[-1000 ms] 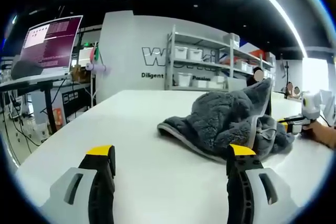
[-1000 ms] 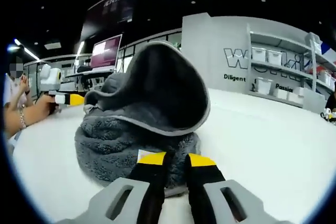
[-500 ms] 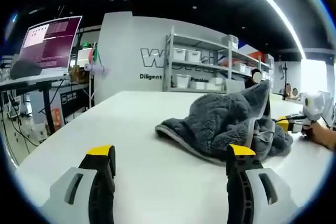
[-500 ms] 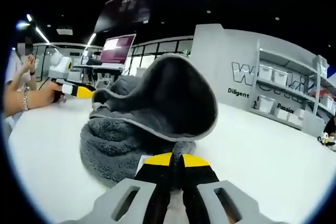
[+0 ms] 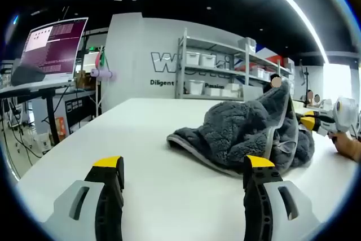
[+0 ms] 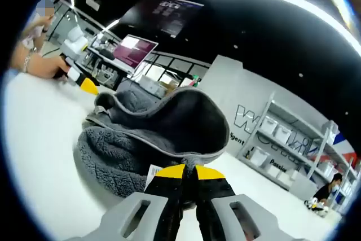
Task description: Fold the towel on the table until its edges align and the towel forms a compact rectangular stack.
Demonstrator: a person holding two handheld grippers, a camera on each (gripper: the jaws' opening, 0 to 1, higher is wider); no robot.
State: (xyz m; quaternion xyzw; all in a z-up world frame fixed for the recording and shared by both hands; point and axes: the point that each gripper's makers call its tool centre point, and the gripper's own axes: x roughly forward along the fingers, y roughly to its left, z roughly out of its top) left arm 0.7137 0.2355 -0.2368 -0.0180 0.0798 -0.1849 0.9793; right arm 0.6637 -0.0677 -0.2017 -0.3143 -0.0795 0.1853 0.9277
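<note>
Folding is barely begun: the towel [image 5: 248,131] lies crumpled, right gripper [image 6: 189,174] pinching its edge, left gripper [image 5: 183,165] wide and empty.

Free room: bare white table [image 5: 141,134] from 9 to 12 o'clock of the left gripper [image 5: 180,167], whose jaws stand wide apart; nothing lies between them.
Obstacle: heaped grey towel [image 5: 248,128] at 1 to 2 o'clock, bunched high, with the right gripper [image 5: 324,119] just beyond it.
Off-table obstacles: monitor [image 5: 53,43] at 10 o'clock; shelving [image 5: 225,71] at 12, well apart.
Right gripper view: towel mound [image 6: 152,134] blocks 11 to 12 o'clock; open tabletop to either side.
</note>
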